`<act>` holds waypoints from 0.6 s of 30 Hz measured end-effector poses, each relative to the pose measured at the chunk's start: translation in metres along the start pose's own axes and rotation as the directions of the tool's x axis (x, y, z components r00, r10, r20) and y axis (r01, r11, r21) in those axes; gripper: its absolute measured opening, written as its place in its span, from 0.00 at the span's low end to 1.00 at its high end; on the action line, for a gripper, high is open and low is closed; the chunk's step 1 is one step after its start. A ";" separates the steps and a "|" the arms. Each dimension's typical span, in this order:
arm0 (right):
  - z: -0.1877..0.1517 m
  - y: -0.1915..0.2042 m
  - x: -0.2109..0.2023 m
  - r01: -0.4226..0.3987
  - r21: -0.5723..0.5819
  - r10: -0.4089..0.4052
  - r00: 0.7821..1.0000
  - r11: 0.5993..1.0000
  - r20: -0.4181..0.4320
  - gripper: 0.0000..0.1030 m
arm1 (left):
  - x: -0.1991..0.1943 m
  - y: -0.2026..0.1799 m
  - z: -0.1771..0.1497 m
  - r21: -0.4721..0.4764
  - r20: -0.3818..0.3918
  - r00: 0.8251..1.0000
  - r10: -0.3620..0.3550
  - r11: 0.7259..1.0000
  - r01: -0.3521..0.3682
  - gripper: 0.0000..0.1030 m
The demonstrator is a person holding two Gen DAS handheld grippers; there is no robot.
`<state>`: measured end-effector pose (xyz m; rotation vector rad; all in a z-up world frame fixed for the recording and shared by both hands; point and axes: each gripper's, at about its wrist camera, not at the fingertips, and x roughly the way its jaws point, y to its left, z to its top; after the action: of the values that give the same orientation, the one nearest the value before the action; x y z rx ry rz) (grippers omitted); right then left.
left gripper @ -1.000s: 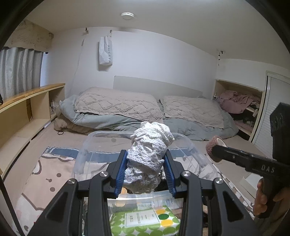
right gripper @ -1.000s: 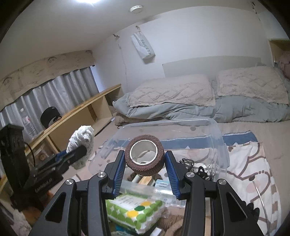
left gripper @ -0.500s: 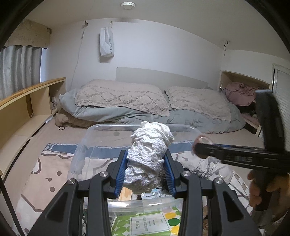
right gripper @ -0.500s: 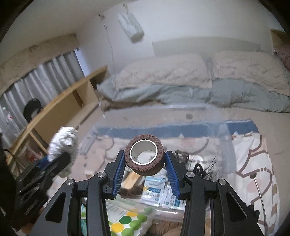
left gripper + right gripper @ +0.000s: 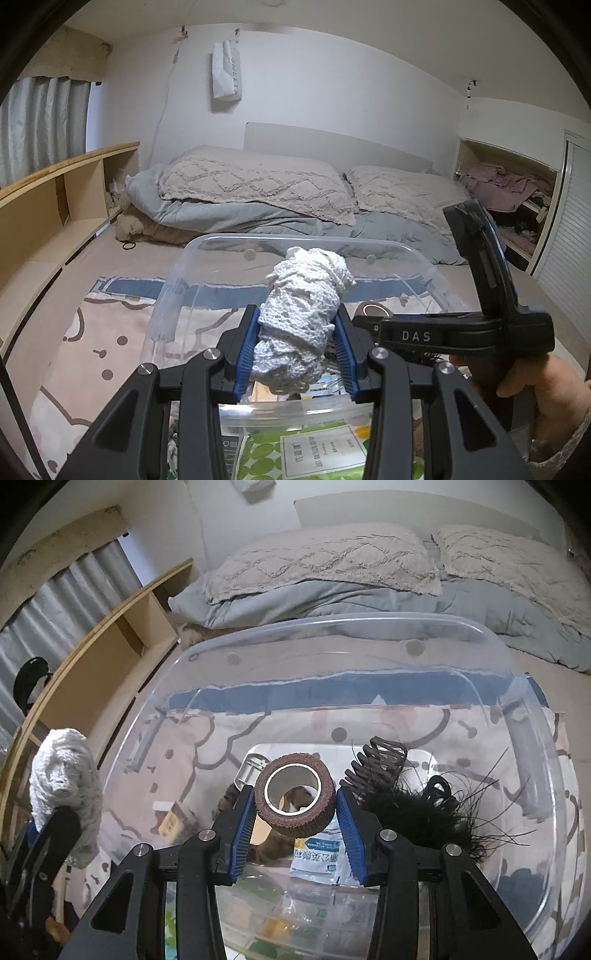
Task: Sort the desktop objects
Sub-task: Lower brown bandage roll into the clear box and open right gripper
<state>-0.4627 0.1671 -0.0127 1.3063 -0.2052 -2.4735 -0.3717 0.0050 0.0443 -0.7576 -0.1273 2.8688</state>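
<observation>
Since the earlier frame the right gripper [image 5: 295, 805] has tipped downward and moved in over the clear plastic bin [image 5: 532, 686], so the bin's interior now fills its view; the left gripper [image 5: 295, 339] has advanced only slightly toward the bin's near rim. The brown tape roll [image 5: 295, 799] is clamped between the right gripper's blue pads and hangs above the bin's contents, not yet released. The white crocheted bundle [image 5: 301, 325] is pinched upright in the left gripper, at the bin's near edge. Already inside the bin lie a black feathery item [image 5: 417, 812], a dark hair claw [image 5: 376, 764], a printed sachet [image 5: 317, 860] and a small white case [image 5: 251, 770]. A green dotted packet [image 5: 303, 454] lies outside, just before the bin. Judged progress: several items sorted; both held items and the packet remain.
</observation>
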 end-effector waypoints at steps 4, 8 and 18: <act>-0.003 -0.001 0.004 -0.007 -0.001 0.007 1.000 1.000 -0.001 0.43 | 0.002 0.004 -0.003 -0.006 -0.015 1.000 0.001 1.000 -0.001 0.38; -0.003 -0.005 0.002 -0.008 0.031 0.007 1.000 0.999 0.027 0.76 | 0.005 0.004 -0.004 -0.003 -0.031 0.999 0.007 1.000 -0.007 0.38; -0.016 -0.019 -0.027 -0.058 0.009 0.057 0.989 0.998 0.135 0.76 | 0.005 0.010 0.000 0.010 -0.050 0.998 0.032 0.999 -0.031 0.38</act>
<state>-0.4398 0.1951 -0.0062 1.1232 -0.2879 -2.5163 -0.3777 -0.0036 0.0408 -0.8357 -0.0963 2.8752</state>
